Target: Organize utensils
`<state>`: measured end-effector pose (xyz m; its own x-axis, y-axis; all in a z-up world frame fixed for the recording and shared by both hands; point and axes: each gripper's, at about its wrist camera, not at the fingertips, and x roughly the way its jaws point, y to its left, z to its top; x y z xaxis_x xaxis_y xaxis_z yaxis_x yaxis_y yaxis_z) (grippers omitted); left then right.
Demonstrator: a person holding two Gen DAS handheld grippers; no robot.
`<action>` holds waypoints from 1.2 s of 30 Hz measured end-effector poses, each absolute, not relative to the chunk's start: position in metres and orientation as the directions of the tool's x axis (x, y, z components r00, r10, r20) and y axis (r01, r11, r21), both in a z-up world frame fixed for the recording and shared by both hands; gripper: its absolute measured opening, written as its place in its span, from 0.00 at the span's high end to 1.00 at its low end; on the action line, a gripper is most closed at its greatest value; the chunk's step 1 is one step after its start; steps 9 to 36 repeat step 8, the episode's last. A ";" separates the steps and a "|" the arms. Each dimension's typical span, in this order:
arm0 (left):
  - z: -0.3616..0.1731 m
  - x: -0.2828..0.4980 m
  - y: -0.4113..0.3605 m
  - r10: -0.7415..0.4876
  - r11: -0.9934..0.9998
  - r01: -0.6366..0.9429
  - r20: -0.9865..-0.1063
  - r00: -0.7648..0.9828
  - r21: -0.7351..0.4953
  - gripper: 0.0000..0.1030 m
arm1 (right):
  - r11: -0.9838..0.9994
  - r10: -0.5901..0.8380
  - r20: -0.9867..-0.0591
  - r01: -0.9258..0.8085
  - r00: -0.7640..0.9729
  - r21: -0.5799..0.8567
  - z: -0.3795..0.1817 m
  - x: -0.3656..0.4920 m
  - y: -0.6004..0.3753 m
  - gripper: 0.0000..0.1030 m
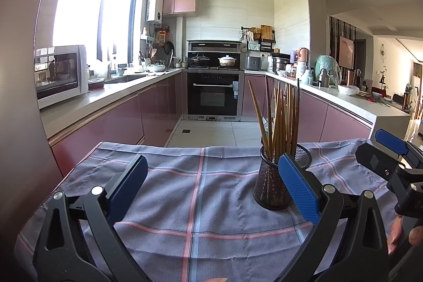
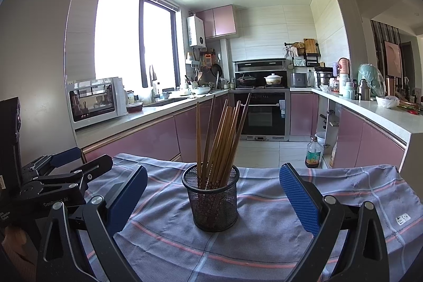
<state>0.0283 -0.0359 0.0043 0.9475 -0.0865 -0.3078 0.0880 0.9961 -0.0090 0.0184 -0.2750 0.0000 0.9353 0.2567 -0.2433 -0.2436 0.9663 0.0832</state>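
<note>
A black mesh cup (image 2: 211,205) stands upright on a grey-blue checked cloth (image 2: 267,205), and several brown wooden chopsticks (image 2: 219,134) fan out of its top. My right gripper (image 2: 214,169) is open, its blue pads wide apart, with the cup centred ahead in line with the gap and untouched. In the left wrist view the cup (image 1: 272,186) and its chopsticks (image 1: 280,118) sit just beyond the right finger of my left gripper (image 1: 212,158), which is open over bare cloth (image 1: 185,189). Each gripper shows at the edge of the other's view, the right gripper (image 1: 368,143) and the left gripper (image 2: 91,156).
The cloth's far edge drops to a tiled kitchen floor. Pink cabinets and counters run down both sides, with a white microwave (image 1: 60,73) at the left and a black oven (image 1: 214,94) at the back. An oil bottle (image 2: 313,152) stands on the floor. A hand (image 1: 401,231) holds the right gripper.
</note>
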 end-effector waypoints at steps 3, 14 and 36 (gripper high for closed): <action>-0.001 0.034 -0.034 -0.083 0.996 0.083 -0.347 0.934 -0.014 0.05 | 0.974 0.225 -0.281 -0.218 0.933 0.055 -0.005 0.023 -0.280 0.06; -0.019 0.054 -0.024 -0.052 0.998 0.058 -0.445 0.894 -0.002 0.05 | 0.995 0.083 -0.501 -0.101 0.861 -0.010 -0.037 0.062 -0.316 0.06; -0.019 0.054 -0.024 -0.052 0.998 0.058 -0.445 0.894 -0.002 0.05 | 0.995 0.083 -0.501 -0.101 0.861 -0.010 -0.037 0.062 -0.316 0.06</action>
